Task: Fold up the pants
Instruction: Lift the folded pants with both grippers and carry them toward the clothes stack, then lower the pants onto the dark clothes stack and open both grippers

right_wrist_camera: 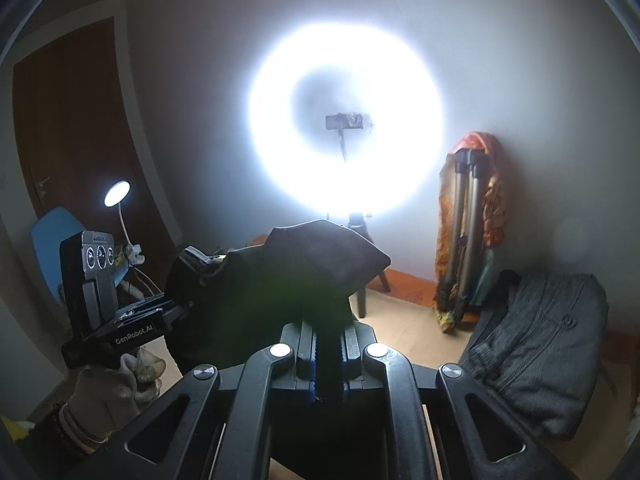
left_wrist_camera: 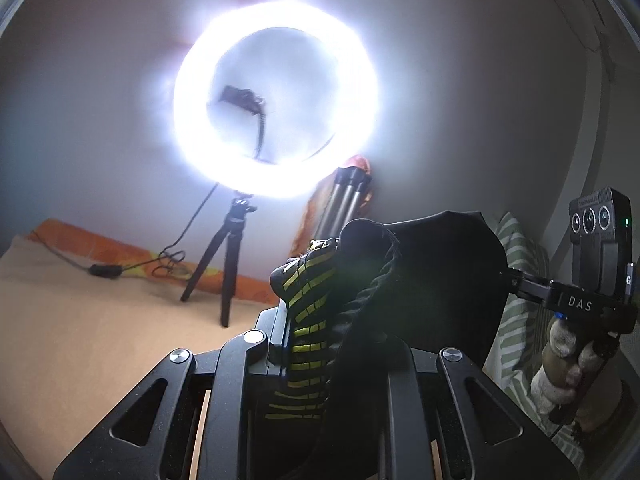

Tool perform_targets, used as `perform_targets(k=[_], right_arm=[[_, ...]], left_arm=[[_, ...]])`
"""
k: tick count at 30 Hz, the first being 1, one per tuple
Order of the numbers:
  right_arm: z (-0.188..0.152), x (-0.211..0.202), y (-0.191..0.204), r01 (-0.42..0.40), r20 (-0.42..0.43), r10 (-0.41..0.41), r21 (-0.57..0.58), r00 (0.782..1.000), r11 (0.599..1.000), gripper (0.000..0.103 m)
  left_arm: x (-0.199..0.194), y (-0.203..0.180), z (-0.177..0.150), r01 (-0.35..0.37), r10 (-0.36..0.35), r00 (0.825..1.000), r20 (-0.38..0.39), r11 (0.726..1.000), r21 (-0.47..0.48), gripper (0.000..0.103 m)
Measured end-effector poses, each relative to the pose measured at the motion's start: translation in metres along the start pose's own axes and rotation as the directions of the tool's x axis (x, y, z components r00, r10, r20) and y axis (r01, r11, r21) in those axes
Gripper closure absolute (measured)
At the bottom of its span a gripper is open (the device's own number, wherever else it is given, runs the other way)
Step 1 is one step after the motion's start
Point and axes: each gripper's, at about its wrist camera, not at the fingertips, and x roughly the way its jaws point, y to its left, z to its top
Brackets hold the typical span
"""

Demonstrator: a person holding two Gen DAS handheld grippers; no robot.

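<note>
While the left claw (left_wrist_camera: 320, 312) pinches the pants (left_wrist_camera: 424, 280) by their yellow-striped band, the cloth spreads toward two o'clock; the right claw (right_wrist_camera: 328, 336) pinches the other end, cloth bunching toward eleven o'clock.

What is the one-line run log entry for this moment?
left tongs: shut on black pants | right tongs: shut on black pants | pants: lifted, stretched between both

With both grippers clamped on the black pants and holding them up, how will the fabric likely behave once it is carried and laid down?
The black pants probably stay floppy: they bunch and sag between the left gripper and the right gripper. They look light, since two small pinches hold them up. The loose drawstring may dangle and snag.
</note>
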Motion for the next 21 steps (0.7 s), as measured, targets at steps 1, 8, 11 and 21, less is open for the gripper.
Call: perform_targets(k=[1,8,11,21], right_arm=[[0.003,-0.001,-0.008,-0.002,0.001,0.002,-0.003,1.000,1.000,0.097],[0.012,-0.011,-0.084,0.021,-0.001,-0.021,0.023,1.000,1.000,0.097],[0.004,-0.014,-0.130,0.061,-0.016,-0.061,0.043,0.998,0.997,0.097],[-0.033,-0.003,-0.303,0.187,-0.070,-0.175,0.220,0.982,0.957,0.097]], left_arm=[[0.005,-0.006,0.002,-0.001,0.001,1.000,0.004,1.000,0.011,0.087],[0.069,-0.058,0.015,0.044,-0.043,0.999,-0.016,0.996,0.081,0.087],[0.117,-0.083,0.011,0.078,-0.072,0.996,-0.061,0.992,0.101,0.087],[0.249,-0.139,-0.012,0.098,-0.060,0.978,-0.198,0.977,0.190,0.087]])
